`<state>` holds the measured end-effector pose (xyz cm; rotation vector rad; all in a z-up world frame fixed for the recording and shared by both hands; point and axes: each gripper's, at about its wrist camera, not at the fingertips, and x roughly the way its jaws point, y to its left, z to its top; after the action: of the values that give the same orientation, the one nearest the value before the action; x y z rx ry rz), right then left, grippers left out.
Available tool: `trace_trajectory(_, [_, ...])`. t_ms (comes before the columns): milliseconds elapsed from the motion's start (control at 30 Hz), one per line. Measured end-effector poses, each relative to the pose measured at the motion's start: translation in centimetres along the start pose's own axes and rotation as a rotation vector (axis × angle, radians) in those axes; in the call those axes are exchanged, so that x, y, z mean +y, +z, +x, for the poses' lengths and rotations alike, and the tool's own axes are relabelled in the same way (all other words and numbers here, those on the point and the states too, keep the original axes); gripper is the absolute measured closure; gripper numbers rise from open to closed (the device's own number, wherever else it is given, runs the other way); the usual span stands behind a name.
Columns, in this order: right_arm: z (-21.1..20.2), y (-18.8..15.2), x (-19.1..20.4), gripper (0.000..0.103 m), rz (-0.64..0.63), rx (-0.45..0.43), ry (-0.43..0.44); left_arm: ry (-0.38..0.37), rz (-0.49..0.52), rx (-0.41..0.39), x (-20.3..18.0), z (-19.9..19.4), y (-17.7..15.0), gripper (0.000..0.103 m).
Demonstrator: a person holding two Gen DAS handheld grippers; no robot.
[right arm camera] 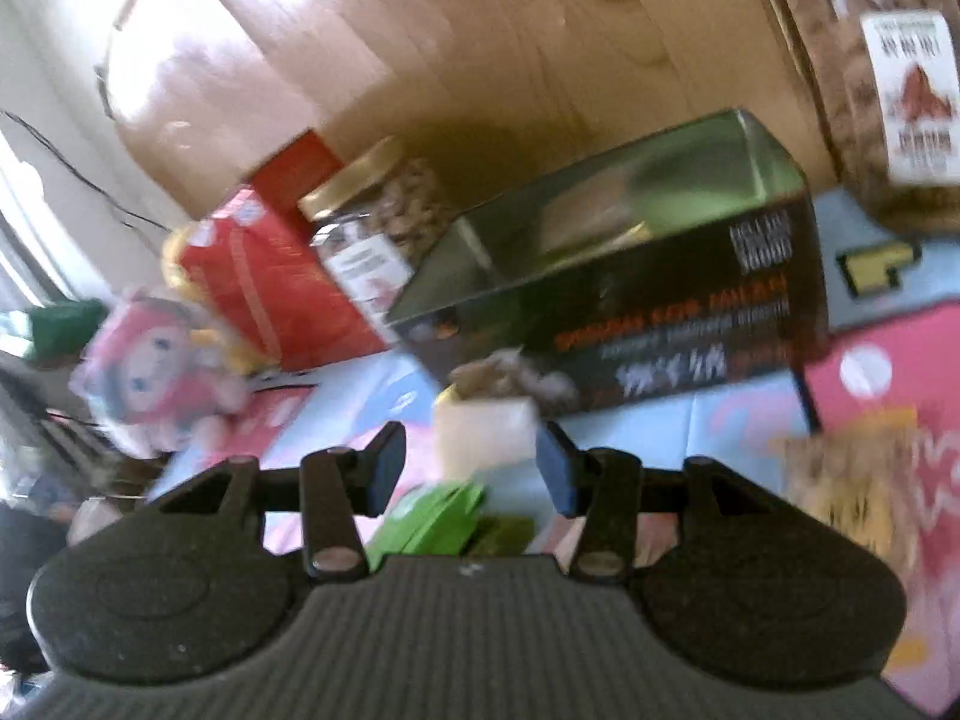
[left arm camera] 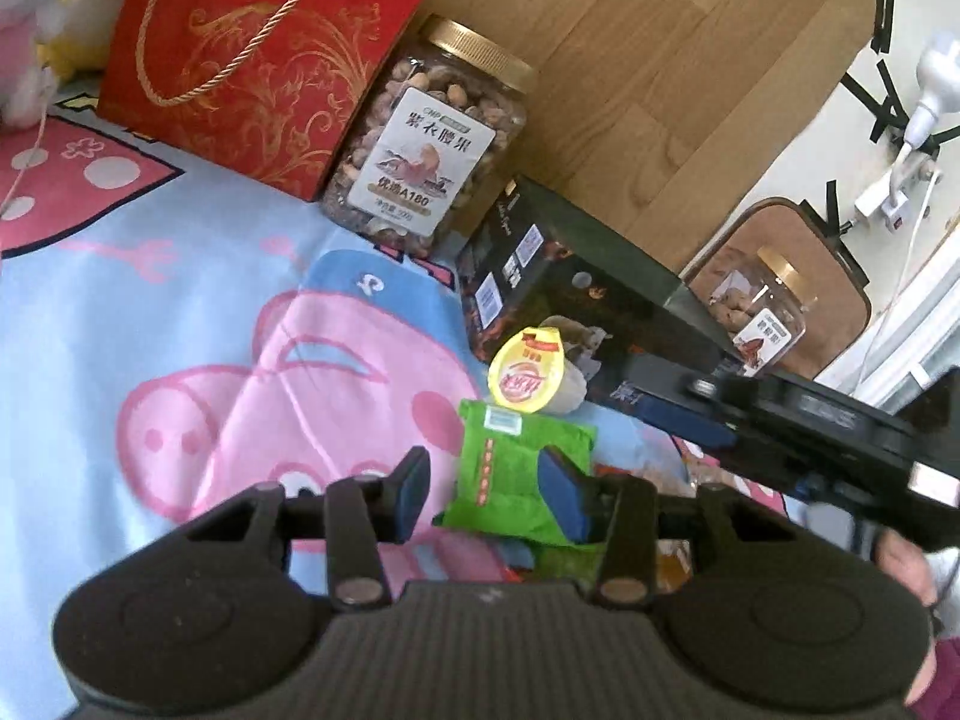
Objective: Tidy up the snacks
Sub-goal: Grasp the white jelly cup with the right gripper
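A green snack packet (left arm camera: 510, 480) lies on the cartoon bedsheet (left arm camera: 180, 312). My left gripper (left arm camera: 489, 492) is open over it. The right pad overlaps the packet and the left pad stands clear of its edge. Just beyond sits a small cup with a yellow foil lid (left arm camera: 527, 375). The right wrist view is blurred. There my right gripper (right arm camera: 471, 471) is open, with the pale cup (right arm camera: 485, 435) showing between its fingers but not pressed. The green packet (right arm camera: 432, 519) lies below. A blue finger (left arm camera: 690, 420) of that right gripper reaches in to the right of the cup.
A dark flat box (left arm camera: 570, 294) lies behind the cup. A gold-lidded nut jar (left arm camera: 429, 138) and a red gift bag (left arm camera: 252, 60) stand against the wooden headboard (left arm camera: 660, 60). A second jar (left arm camera: 759, 312) is farther right, a plush toy (right arm camera: 156, 372) to the left.
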<state>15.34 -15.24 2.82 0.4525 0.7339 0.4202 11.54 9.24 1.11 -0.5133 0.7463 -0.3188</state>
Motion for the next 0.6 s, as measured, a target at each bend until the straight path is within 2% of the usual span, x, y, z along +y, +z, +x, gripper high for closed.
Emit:
trace_trajectory(67, [1.3, 0.1, 0.5, 0.035, -0.035, 0.012, -0.018, 0.005, 0.007, -0.002, 0.0, 0.1, 0.1, 0.062])
trace_trajectory(133, [2.4, -0.1, 1.4, 0.026, -0.087, 0.030, -0.031, 0.004, 0.006, 0.001, 0.2, 0.1, 0.2, 0.062])
trace_trajectory(167, [2.9, -0.2, 1.9, 0.026, -0.118, 0.038, -0.039, 0.001, 0.000, 0.004, 0.4, 0.1, 0.2, 0.062])
trace_trajectory(200, [3.4, -0.4, 2.3, 0.027, -0.143, 0.043, -0.052, -0.002, -0.008, 0.006, 0.7, 0.1, 0.3, 0.062])
trace_trajectory(233, [4.1, -0.4, 2.5, 0.035, -0.159, 0.049, -0.068, -0.005, -0.019, 0.008, 0.9, 0.0, 0.4, 0.062])
trace_trajectory(267, [4.7, -0.4, 2.6, 0.054, -0.175, 0.067, -0.086, -0.010, -0.029, 0.008, 1.1, -0.1, 0.4, 0.062])
trace_trajectory(333, [4.8, -0.5, 2.3, 0.055, -0.180, 0.081, -0.089, -0.028, -0.043, 0.001, 1.3, -0.7, 0.4, 0.062])
trace_trajectory(400, [3.7, -0.6, 2.0, 0.055, -0.155, 0.055, -0.072, -0.041, -0.038, -0.012, 1.3, -1.5, 0.3, 0.062])
trace_trajectory(500, [0.0, -1.0, 1.8, 0.055, -0.117, -0.018, 0.020, -0.076, -0.036, -0.019, 1.1, -2.7, 0.1, 0.062])
trace_trajectory(600, [-5.0, -2.6, 1.8, 0.055, -0.103, -0.063, 0.113, -0.152, -0.017, -0.013, 0.3, -4.1, -0.6, 0.058])
